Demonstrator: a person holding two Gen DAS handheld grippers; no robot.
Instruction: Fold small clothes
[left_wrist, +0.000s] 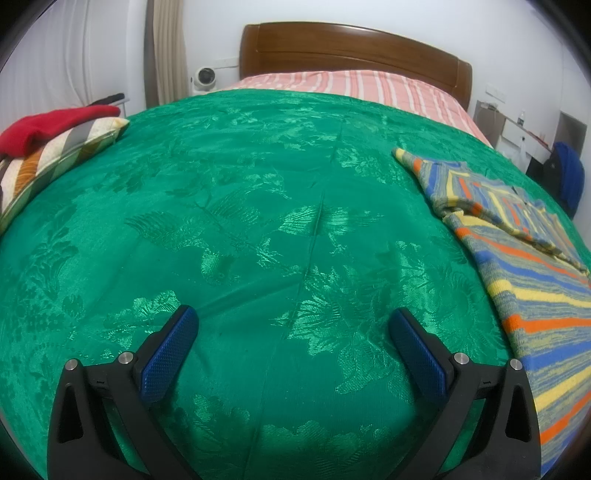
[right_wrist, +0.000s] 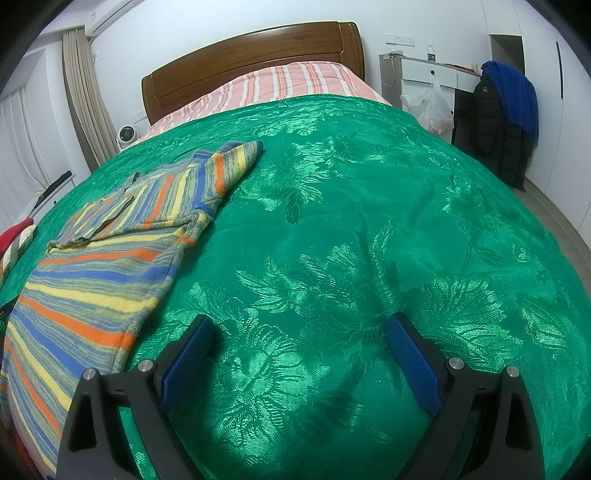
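A small knit sweater (left_wrist: 532, 273) with blue, orange, yellow and grey stripes lies flat on the green bedspread (left_wrist: 258, 221), at the right edge of the left wrist view. The right wrist view shows the same sweater (right_wrist: 96, 266) at the left, one sleeve folded across its chest and the other stretched toward the headboard. My left gripper (left_wrist: 293, 321) hovers open over bare bedspread, left of the sweater. Open too, my right gripper (right_wrist: 300, 328) hangs over bare bedspread (right_wrist: 369, 221) to the sweater's right. Neither holds anything.
A striped pillow (left_wrist: 55, 158) with a red garment (left_wrist: 55, 125) on it lies at the bed's left edge. Behind are a pink striped sheet (left_wrist: 351, 88) and wooden headboard (left_wrist: 351, 51). A chair with dark and blue jackets (right_wrist: 506, 110) stands right of the bed, next to a white desk (right_wrist: 424, 70).
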